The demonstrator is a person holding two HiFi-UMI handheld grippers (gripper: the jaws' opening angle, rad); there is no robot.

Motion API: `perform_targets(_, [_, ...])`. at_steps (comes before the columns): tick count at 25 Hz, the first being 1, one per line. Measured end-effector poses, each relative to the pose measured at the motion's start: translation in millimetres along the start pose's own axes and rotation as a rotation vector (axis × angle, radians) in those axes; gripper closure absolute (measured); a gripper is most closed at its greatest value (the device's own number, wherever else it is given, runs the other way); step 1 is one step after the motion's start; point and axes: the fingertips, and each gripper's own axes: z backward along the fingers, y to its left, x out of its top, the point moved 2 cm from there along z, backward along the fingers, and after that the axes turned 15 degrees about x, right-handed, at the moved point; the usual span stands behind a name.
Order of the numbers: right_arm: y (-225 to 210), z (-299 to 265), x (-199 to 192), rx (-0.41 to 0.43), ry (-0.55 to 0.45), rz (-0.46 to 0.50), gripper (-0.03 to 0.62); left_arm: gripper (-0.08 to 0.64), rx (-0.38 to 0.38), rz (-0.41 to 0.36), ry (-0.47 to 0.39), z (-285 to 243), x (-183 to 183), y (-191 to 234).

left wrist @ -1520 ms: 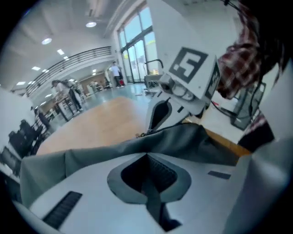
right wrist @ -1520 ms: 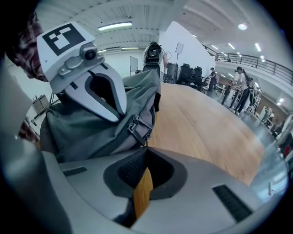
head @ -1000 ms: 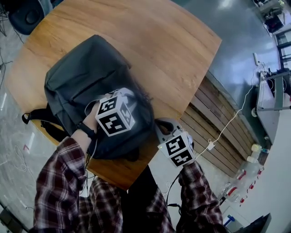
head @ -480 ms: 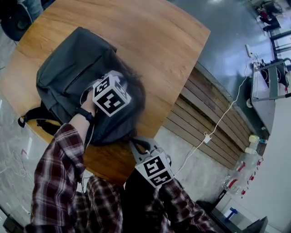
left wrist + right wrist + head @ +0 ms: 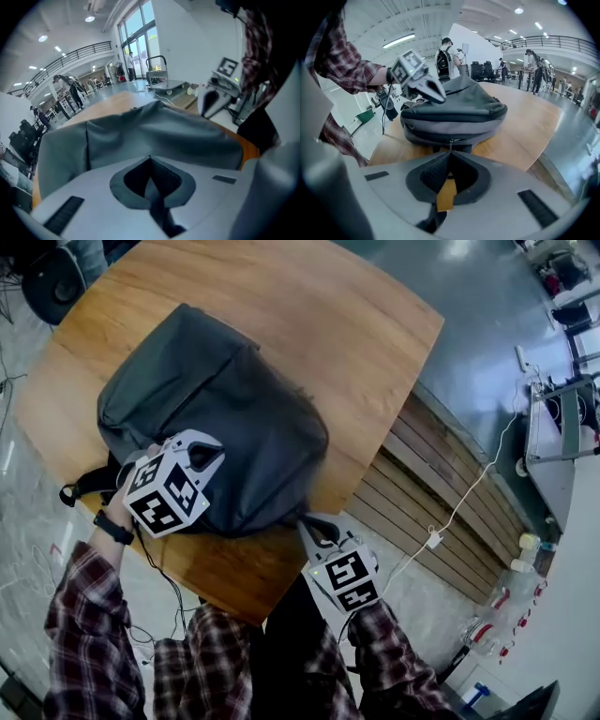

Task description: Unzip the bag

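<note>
A dark grey backpack [image 5: 211, 413] lies flat on the round wooden table [image 5: 347, 324]. In the right gripper view its near end [image 5: 454, 119] faces me, with the zipper pull [image 5: 450, 142] hanging at the middle. My right gripper [image 5: 450, 151] is shut, its tips pinched on that pull; in the head view the right gripper [image 5: 312, 524] sits at the bag's near end by the table edge. My left gripper [image 5: 214, 454] is shut and rests on the bag's left side. Ahead of the left gripper [image 5: 150, 158] is only the bag's grey fabric [image 5: 154, 133], with nothing between the jaws.
The bag's black straps [image 5: 89, 482] hang over the table's left edge. A white cable [image 5: 459, 507] runs across the floor at the right beside wooden slats [image 5: 422, 493]. A cart [image 5: 562, 418] stands far right. People and chairs [image 5: 487, 70] stand in the background.
My left gripper has moved off the middle of the bag to its left side. My right gripper stays at the bag's near end by the table edge.
</note>
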Motion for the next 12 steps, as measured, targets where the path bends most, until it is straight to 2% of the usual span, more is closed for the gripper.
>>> perform_targets(2, [-14, 4, 4, -0.011, -0.005, 0.002, 0.581, 0.554, 0.033, -0.016, 0.024, 6, -30, -8])
perform_targets(6, [-35, -1, 21, -0.033, 0.016, 0.068, 0.581, 0.554, 0.133, 0.115, 0.033, 7, -43, -22])
perform_targets(12, [-77, -11, 55, -0.075, 0.021, 0.120, 0.581, 0.554, 0.101, 0.320, 0.118, 15, -25, -61])
